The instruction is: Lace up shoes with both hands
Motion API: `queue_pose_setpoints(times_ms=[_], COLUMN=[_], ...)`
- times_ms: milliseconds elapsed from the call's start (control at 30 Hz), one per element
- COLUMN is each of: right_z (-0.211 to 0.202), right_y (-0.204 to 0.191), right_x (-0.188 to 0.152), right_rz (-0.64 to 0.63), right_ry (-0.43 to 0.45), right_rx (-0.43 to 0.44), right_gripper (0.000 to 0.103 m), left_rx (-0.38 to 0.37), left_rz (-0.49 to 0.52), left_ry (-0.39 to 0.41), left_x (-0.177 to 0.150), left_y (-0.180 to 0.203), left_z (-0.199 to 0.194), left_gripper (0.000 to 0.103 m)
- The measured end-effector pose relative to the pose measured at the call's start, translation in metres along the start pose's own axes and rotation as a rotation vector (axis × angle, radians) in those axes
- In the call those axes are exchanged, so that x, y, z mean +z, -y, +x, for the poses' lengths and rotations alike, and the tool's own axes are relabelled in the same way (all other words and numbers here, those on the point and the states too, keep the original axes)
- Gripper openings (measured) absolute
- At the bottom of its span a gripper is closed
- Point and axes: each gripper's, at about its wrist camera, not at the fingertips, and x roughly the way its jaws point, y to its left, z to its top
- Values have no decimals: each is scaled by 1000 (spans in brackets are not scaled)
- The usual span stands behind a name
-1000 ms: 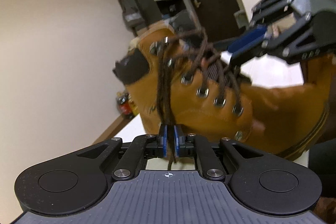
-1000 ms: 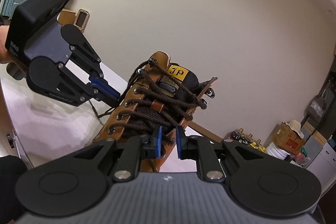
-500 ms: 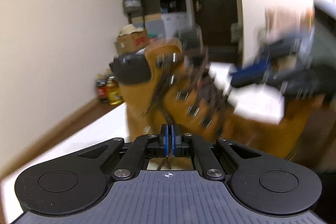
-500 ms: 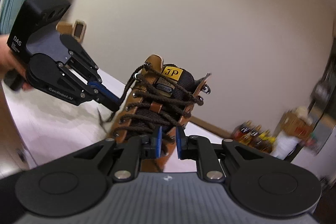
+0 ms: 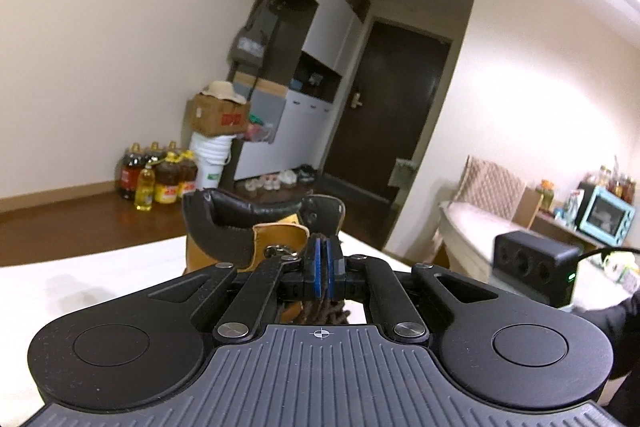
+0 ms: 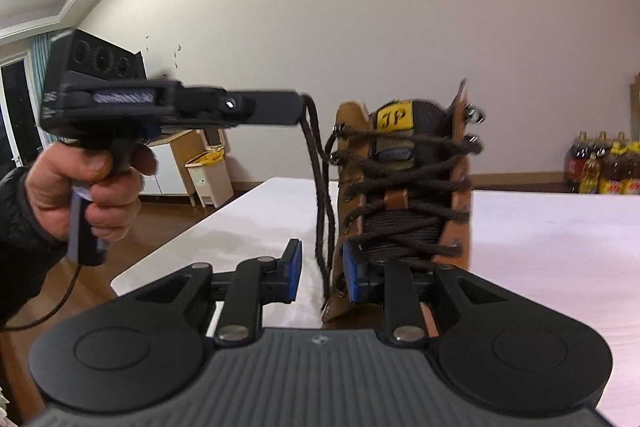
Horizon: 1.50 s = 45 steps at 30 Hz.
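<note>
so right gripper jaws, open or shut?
Open. The right gripper has just opened: blue pads stand apart with the lace hanging loose between, unpinched.

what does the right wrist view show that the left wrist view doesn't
Only the right wrist view: the boot's laced front with its yellow tag, the hand holding the left tongs, and the open right tongs, which have just been opening with lace hanging between them.

Only the left wrist view: the boot's black collar, a dark door and a blue oven.

Both: the tan boot, brown lace pinched in the left tongs, white table, oil bottles.
</note>
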Motion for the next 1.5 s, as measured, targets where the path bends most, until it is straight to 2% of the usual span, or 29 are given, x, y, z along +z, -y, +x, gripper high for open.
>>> queue_pose_setpoints(times_ms=[233, 267, 300, 367, 400, 500, 567, 600, 633, 667, 733, 900, 933, 1000, 1133, 1233, 1267, 1300, 1367, 1433, 1500], right_z=[13, 12, 10, 7, 4, -15, -23, -28, -33, -37, -44, -63, -65, -69, -71, -73, -74, -75, -77, -78, -79], right_y=[-9, -11, -12, -15, -18, -35, -43, -48, -53, -58, -68, -78, -78, -81, -84, -85, -84, -84, -83, -80, -70], right_x=[-1, -2, -2, -4, -4, -5, -7, -10, -13, -16, -23, -28, -29, -36, -43, -48, -49, -49, -51, -50, -47], right_rz=[-29, -39, -53, -82, -104, -294, -398, -478, -556, -635, -783, -1040, -1065, -1130, -1213, -1258, -1267, -1276, -1285, -1265, -1162], right_ry=[2, -1, -9, -27, -32, -26, -26, -28, -30, -33, -40, -61, -62, -63, -68, -60, -52, -43, -28, -14, -58], right_rx=[-9, -15, -22, -37, -45, -120, -159, -188, -216, -244, -282, -341, -343, -344, -347, -348, -349, -349, -350, -362, -371], right_gripper=[22, 18, 2, 3, 3, 3, 3, 3, 3, 3, 3, 3, 3, 3, 3, 4, 4, 4, 4, 4, 9], left_rx=[-14, -13, -8, 7, 39, 115, 195, 213, 246, 249, 241, 202, 194, 183, 156, 149, 143, 117, 81, 106, 132], left_rz=[-67, -72, -71, -61, -30, 84, 243, 293, 387, 408, 561, 774, 858, 948, 1073, 1117, 1122, 1094, 1006, 947, 909], left_ry=[35, 38, 37, 27, -4, -101, -208, -230, -260, -263, -269, -229, -237, -267, -327, -367, -386, -396, -396, -368, -345], left_x=[-4, -6, -8, -11, -16, -24, -32, -35, -39, -39, -40, -38, -41, -45, -56, -64, -66, -64, -61, -59, -58], left_y=[-12, -13, -12, -7, -3, 10, 31, 38, 52, 56, 87, 126, 134, 140, 146, 142, 140, 138, 133, 125, 121], left_z=[0, -1, -5, -4, -8, -9, -6, -3, 2, 3, 12, 28, 36, 51, 76, 91, 96, 98, 97, 94, 87], left_gripper=[3, 3, 3, 3, 3, 4, 10, 12, 12, 13, 14, 20, 20, 20, 20, 20, 16, 3, 3, 3, 3])
